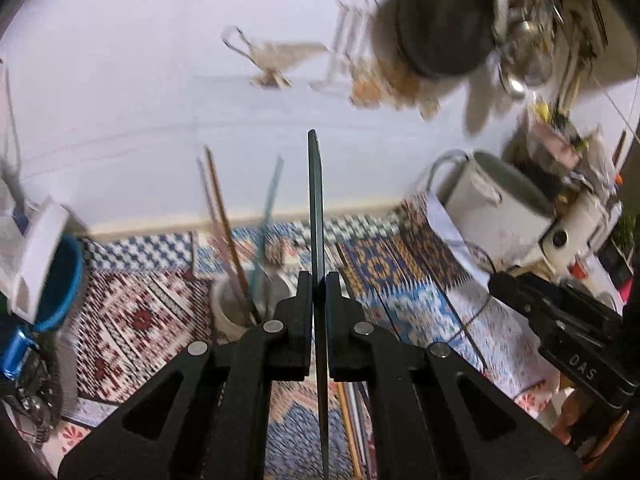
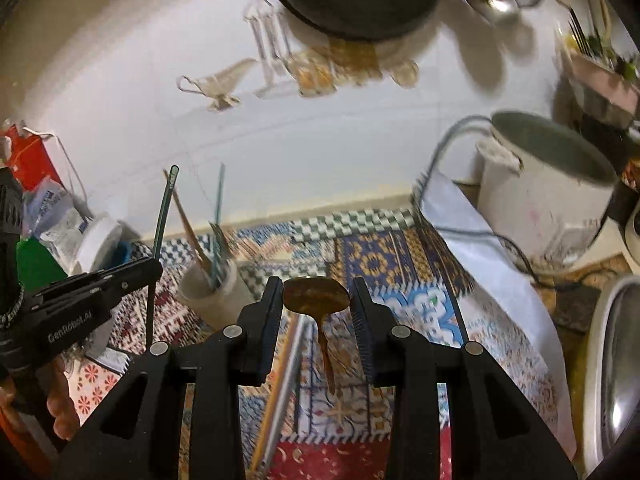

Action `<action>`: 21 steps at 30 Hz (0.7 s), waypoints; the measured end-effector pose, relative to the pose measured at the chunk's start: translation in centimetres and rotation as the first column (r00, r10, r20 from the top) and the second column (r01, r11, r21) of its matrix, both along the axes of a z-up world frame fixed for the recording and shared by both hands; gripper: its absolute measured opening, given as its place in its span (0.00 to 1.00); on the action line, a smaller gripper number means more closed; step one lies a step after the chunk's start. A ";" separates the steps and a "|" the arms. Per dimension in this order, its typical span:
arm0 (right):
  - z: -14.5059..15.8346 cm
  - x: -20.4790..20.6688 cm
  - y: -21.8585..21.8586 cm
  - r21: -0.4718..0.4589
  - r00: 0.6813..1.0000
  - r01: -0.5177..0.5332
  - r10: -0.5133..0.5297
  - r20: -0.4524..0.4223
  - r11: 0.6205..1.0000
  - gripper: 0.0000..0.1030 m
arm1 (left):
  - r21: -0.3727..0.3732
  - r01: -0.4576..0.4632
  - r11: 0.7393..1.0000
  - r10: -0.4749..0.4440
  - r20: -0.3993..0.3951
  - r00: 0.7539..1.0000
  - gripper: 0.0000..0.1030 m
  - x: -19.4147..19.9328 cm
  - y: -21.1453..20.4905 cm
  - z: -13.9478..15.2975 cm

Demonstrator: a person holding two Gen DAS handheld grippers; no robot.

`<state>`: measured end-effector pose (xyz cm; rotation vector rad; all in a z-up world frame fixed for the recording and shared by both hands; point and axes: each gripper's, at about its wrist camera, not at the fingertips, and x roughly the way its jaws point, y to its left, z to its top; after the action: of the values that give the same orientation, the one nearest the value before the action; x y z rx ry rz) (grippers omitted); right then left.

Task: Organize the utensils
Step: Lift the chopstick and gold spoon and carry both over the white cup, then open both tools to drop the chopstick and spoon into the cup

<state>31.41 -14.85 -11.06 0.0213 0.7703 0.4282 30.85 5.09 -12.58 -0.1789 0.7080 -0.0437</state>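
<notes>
- Our right gripper (image 2: 316, 300) has its fingers (image 2: 267, 312) apart, with a brown spoon (image 2: 314, 295) lying between them on the patterned mat (image 2: 380, 264).
- At the left, our left gripper (image 2: 154, 268) clamps a thin dark green utensil (image 2: 162, 212) pointing upward.
- Beside it, a white cup (image 2: 212, 292) holds several sticks.
- Long sticks (image 2: 288, 368) lie on the mat near the spoon's handle.
</notes>
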 end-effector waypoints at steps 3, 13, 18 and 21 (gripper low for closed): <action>1.2 0.2 1.2 0.007 0.999 -0.024 0.024 0.032 1.000 0.30 | 0.005 -0.036 0.999 0.035 0.046 0.998 0.04 0.4 1.3 1.4; 3.8 2.0 5.7 0.040 0.987 -0.132 0.128 0.100 0.990 0.30 | -0.003 -0.154 0.988 0.153 0.152 0.976 0.04 3.5 4.8 3.6; 4.2 3.1 7.7 0.062 0.978 -0.182 0.174 0.115 0.981 0.30 | -0.004 -0.214 0.977 0.211 0.177 0.961 0.04 5.5 5.8 3.2; 4.1 3.9 8.6 0.078 0.975 -0.201 0.191 0.113 0.977 0.30 | 0.013 -0.256 0.967 0.248 0.195 0.949 0.04 6.5 6.1 2.6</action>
<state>35.30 -6.25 -6.91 0.0054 0.6517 0.6466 37.32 11.23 -9.94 -0.2241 0.4885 0.1955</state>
